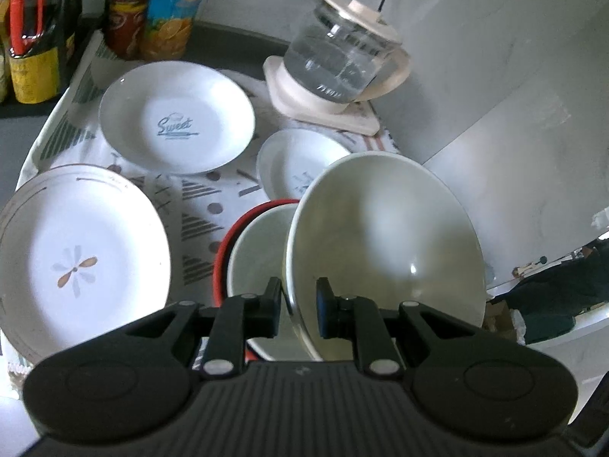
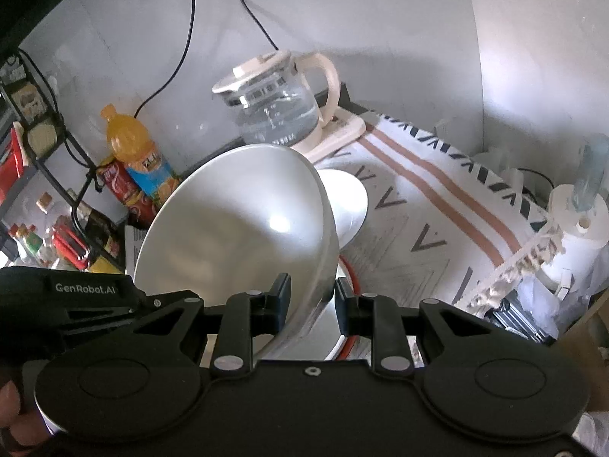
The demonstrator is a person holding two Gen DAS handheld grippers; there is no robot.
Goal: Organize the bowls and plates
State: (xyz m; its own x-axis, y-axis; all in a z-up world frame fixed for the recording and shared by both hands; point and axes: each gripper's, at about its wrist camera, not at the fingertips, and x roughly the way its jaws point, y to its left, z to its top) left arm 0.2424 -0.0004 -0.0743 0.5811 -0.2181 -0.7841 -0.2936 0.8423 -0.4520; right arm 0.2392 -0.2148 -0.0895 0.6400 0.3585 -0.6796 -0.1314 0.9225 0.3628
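My left gripper [image 1: 298, 306] is shut on the rim of a large white bowl [image 1: 384, 240], held tilted above a white bowl [image 1: 259, 262] that sits in a red-rimmed bowl [image 1: 222, 259]. My right gripper [image 2: 311, 304] straddles the opposite rim of the same large bowl [image 2: 236, 236], with a gap beside its right finger. Under it lie the red-rimmed bowl [image 2: 352, 266] and a small white dish [image 2: 348, 202]. A flower plate [image 1: 80, 259], a "Sweet" plate [image 1: 177, 118] and a small plate [image 1: 293, 163] lie on the patterned cloth [image 1: 198, 190].
A glass kettle [image 1: 338, 61] on a cream base stands at the back by the wall, also in the right wrist view [image 2: 278, 110]. Drink bottles [image 1: 160, 7] and a rack of jars [image 2: 38, 175] stand at the back left. A white appliance [image 2: 571, 236] sits at the right.
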